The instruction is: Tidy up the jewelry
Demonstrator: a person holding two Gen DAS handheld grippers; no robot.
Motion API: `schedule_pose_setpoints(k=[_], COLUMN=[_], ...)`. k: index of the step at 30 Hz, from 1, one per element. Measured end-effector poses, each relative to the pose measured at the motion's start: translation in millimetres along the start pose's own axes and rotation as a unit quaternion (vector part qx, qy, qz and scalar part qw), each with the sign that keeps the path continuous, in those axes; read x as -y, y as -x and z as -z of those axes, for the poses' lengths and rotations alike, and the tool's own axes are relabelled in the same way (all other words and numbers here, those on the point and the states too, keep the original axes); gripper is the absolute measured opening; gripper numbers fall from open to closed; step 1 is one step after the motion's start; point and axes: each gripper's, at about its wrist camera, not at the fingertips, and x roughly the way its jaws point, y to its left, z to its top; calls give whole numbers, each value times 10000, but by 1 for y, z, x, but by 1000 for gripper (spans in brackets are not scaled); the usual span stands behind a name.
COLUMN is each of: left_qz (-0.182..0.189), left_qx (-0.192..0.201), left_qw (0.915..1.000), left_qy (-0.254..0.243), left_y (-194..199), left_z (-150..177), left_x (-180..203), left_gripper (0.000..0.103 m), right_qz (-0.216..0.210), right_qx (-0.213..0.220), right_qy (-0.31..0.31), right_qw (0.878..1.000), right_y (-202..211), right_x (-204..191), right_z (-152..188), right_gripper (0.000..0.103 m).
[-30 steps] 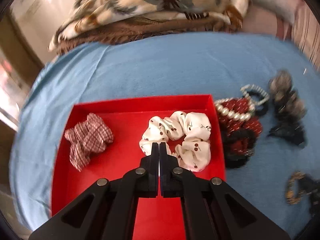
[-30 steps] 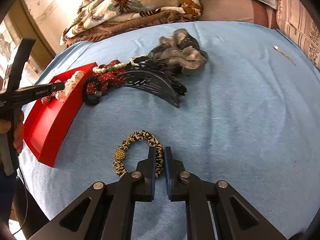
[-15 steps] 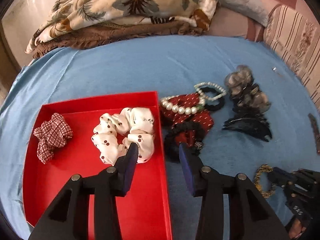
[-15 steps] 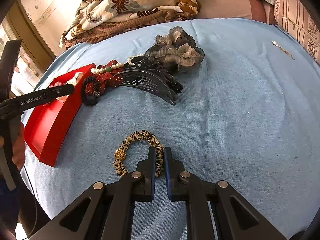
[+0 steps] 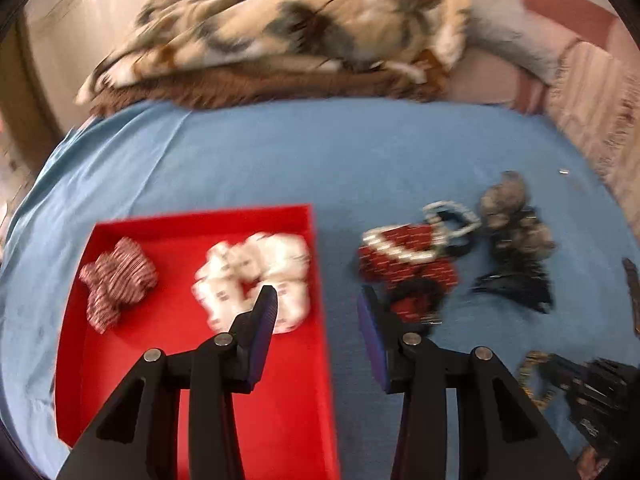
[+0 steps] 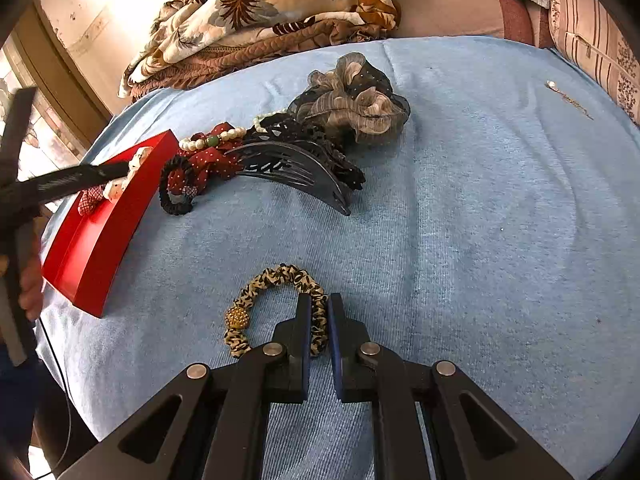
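Left wrist view, blurred by motion. The left gripper (image 5: 316,300) has its jaws spread wide with nothing between them; one finger hangs over the red tray (image 5: 192,364), the other over the blue cloth (image 5: 304,160) just past the tray's right wall. The tray holds a checked scrunchie (image 5: 116,280) near its left wall and a white spotted scrunchie (image 5: 256,276) against its right wall. Right of the tray, on the cloth, lies a pile: a red dotted bow (image 5: 404,260) crossed by a pearl string (image 5: 396,250), a dark comb (image 5: 516,286), and a grey ruffled scrunchie (image 5: 512,216). At the lower right edge the right gripper (image 5: 592,384) shows beside a leopard hair tie (image 5: 534,376); detail there is too smeared to read contact.

Right wrist view, sharp. The right gripper (image 6: 319,328) has its jaws drawn close, clamped on the right side of the leopard hair tie (image 6: 276,280), which lies flat on the blue cloth (image 6: 480,220) near the front edge; its gold bead (image 6: 237,318) sits on the left. The red tray (image 6: 104,240) stands at the cloth's left edge, with the left gripper (image 6: 72,182) reaching over it. The dark comb (image 6: 304,168), red dotted bow (image 6: 212,164), pearl string (image 6: 212,140) and grey ruffled scrunchie (image 6: 356,100) cluster between the tray and the cloth's middle. A folded floral quilt (image 6: 272,12) lies along the far edge.
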Motion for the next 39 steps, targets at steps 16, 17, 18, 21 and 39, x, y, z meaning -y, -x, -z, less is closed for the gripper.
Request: schedule_pose_setpoints(k=[16,17,18,21,39], left_qz=[783,779,796,862,1873], left_qx=[-876,-808,-762,-581,-631], left_qw=[9903,9911,9917,9935,9802], left_qy=[-747,-713,-662,-473,-126], left_y=[-45,-38,-33,-9,52], left_z=[1,1,2,4,63], left_x=[43,42,42,37,38], left_gripper=[9,9,9,9,10], right_qz=[-54,-36,-23,-42,106], right_qx=[29,40,45,60,6], right_qy=[9,11,14,-32,-261], right_qw=[10000,10000,10000,10000,9996], right_y=[1,2,3,8,28], right_x=[2,1,0,1,7], right_z=[-1,-1,-1,0,17], right_gripper=[9,9,8,8,8])
